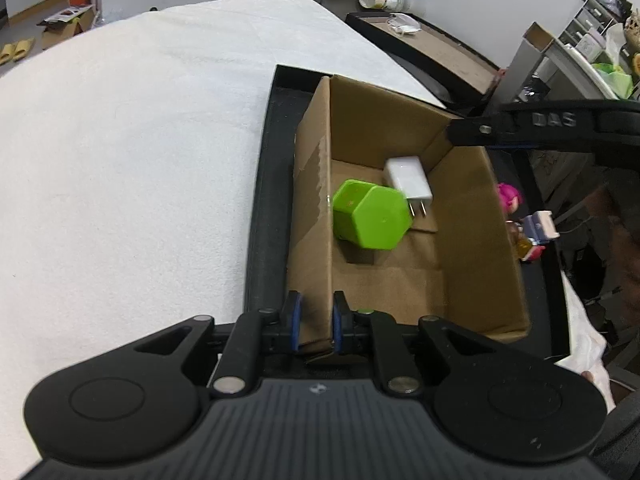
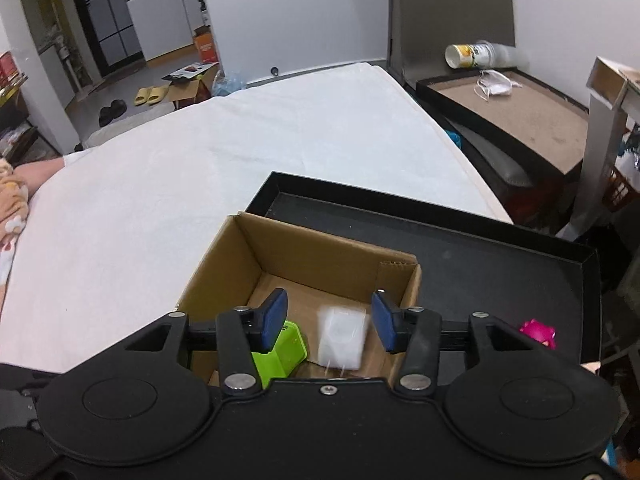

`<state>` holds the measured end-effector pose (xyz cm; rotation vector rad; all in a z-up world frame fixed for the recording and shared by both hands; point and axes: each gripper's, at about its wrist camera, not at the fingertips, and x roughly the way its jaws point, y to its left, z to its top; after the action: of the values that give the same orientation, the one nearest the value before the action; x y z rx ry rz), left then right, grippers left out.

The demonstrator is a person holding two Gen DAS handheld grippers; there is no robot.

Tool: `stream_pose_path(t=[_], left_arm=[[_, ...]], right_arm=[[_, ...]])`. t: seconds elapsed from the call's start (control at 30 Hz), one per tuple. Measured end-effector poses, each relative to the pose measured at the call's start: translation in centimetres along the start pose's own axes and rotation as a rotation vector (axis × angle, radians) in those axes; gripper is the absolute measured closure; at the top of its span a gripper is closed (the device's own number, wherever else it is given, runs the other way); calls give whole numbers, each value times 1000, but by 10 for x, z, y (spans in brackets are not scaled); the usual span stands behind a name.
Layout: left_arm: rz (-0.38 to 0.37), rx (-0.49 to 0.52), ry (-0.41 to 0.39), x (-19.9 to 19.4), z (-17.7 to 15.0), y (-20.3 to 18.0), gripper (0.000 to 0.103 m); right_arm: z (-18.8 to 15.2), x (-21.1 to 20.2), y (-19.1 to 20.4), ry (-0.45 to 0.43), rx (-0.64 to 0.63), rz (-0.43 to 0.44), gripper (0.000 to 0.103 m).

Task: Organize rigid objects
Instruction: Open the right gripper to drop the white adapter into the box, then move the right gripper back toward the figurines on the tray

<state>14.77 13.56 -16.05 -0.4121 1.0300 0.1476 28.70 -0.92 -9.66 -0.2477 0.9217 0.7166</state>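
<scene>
The left gripper (image 1: 316, 322) pinches the near wall of the cardboard box (image 1: 460, 208), the right gripper (image 2: 326, 322) hangs parted and empty over the white charger (image 2: 342, 338) beside the green cup (image 2: 286, 346), and the pink toy (image 2: 538, 332) in the black tray (image 2: 460, 248) beyond could topple if clipped.

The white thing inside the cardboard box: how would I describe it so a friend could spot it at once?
Find the black tray on the white-covered table, then the open cardboard box standing in it. On the box floor, against the green hexagonal cup lying on its side, lies a white wall charger. It alone is white and blocky, with two metal prongs.
</scene>
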Motion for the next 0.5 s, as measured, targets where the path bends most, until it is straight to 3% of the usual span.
stream_pose_path(t=[0.5], left_arm=[[2,1,5,0,0,-2,88]], right_arm=[[-32,-49,-57,7,-35,-65,55]])
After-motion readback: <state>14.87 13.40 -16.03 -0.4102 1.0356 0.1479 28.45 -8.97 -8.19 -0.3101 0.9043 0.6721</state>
